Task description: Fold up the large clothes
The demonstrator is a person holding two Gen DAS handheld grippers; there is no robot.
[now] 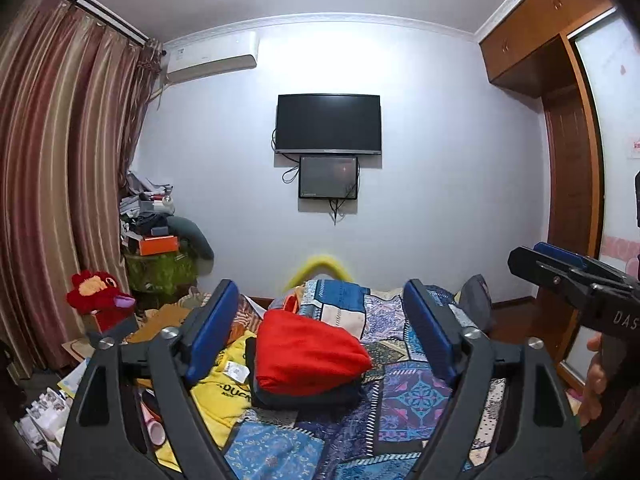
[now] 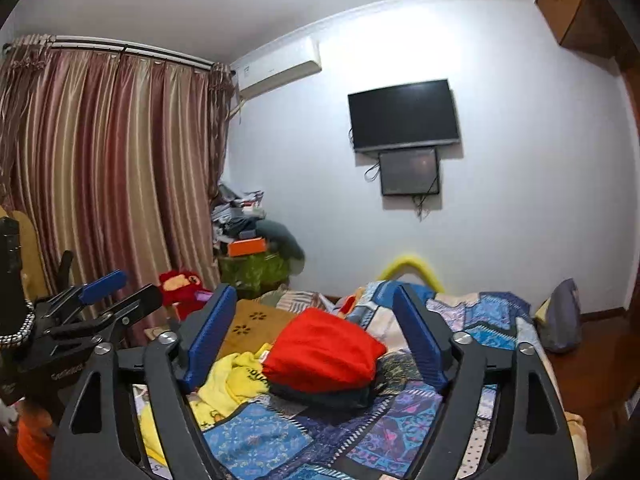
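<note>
While both grippers are hovering above a bed covered by a patchwork quilt (image 1: 416,396), neither is holding anything. The left gripper (image 1: 320,332) is showing its blue-padded jaws wide apart, and the right gripper (image 2: 316,332) is doing the same. A folded red garment (image 1: 308,356) is resting on a folded dark garment (image 1: 304,396) near the middle of the bed. Just beside that stack, toward the left, a crumpled yellow shirt (image 1: 224,384) is lying unfolded. Reaching for the yellow shirt is likely carrying some risk: a jaw could be brushing the stack and toppling it, or pinching the quilt together with the shirt.
</note>
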